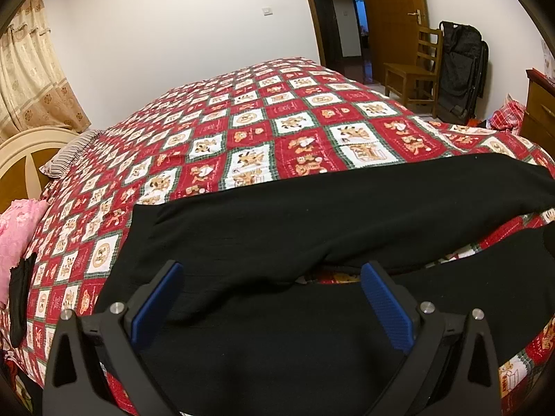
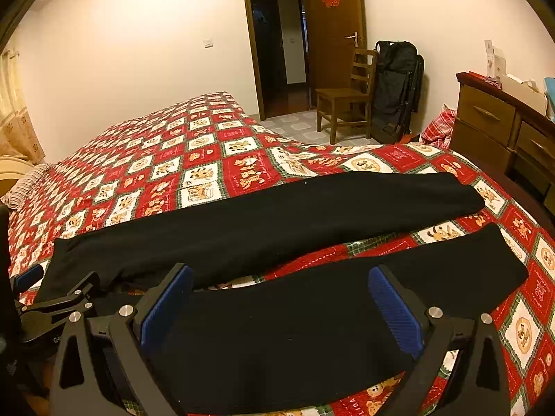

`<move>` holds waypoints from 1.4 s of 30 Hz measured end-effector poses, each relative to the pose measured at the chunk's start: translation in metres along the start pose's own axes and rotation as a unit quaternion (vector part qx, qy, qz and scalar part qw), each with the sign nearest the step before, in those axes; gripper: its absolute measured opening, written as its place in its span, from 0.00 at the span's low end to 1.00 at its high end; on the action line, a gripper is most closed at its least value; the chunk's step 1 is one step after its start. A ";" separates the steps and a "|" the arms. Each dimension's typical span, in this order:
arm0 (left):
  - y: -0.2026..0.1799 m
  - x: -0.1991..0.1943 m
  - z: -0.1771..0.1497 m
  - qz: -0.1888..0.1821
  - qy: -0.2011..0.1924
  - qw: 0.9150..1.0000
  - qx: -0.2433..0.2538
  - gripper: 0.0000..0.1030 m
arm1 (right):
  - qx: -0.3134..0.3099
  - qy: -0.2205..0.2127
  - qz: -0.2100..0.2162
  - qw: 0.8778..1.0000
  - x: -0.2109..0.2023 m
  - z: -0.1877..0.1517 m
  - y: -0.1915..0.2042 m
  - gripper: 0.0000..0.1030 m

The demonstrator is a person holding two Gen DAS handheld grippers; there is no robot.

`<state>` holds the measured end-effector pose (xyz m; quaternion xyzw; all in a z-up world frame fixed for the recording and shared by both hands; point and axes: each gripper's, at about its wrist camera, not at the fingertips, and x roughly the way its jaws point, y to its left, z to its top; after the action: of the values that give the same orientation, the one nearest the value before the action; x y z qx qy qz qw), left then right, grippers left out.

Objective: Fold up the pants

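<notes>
Room: white walls, an open brown door [image 2: 334,31] with a red paper sign on it, and a tiled floor by the doorway.
Bed: big bed with a red and white blanket [image 2: 215,159] that has little bear pictures in squares. It fills most of both views.
Pants: black pants [image 2: 263,222] lie flat on the blanket near the front edge of the bed. The two legs stretch out to the right, one behind the other, with a strip of blanket showing between them. The waist end is on the left.
Dresser: brown wooden drawers [image 2: 492,121] stand at the far right, past the bed.
Black bag: tall dark bag [image 2: 395,90] leans on the wall just beside the chair.
Chair: wooden chair [image 2: 347,100] stands near the door.
Curtain: yellow-brown curtain [image 1: 31,76] hangs at the far left.
Pillows: a striped pillow [image 1: 66,159] and a pink pillow [image 1: 17,239] lie at the head of the bed.
Left gripper: left gripper [image 1: 272,303] has its blue pads spread wide apart above the waist part of the pants. It pinches nothing.
Right gripper: right gripper [image 2: 279,306] also has its pads spread wide, over the near leg. It pinches nothing.
</notes>
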<state>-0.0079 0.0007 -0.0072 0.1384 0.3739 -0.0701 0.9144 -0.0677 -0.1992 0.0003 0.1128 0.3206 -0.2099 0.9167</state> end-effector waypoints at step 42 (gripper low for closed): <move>-0.004 0.010 0.000 -0.003 0.017 1.000 0.004 1.00 | -0.036 0.042 -0.062 0.997 0.032 0.008 0.012 0.99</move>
<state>-0.0018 -0.0036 -0.0150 0.1421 0.3895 -0.0723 0.9071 -0.0350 -0.2011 -0.0130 0.0685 0.3727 -0.2498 0.8911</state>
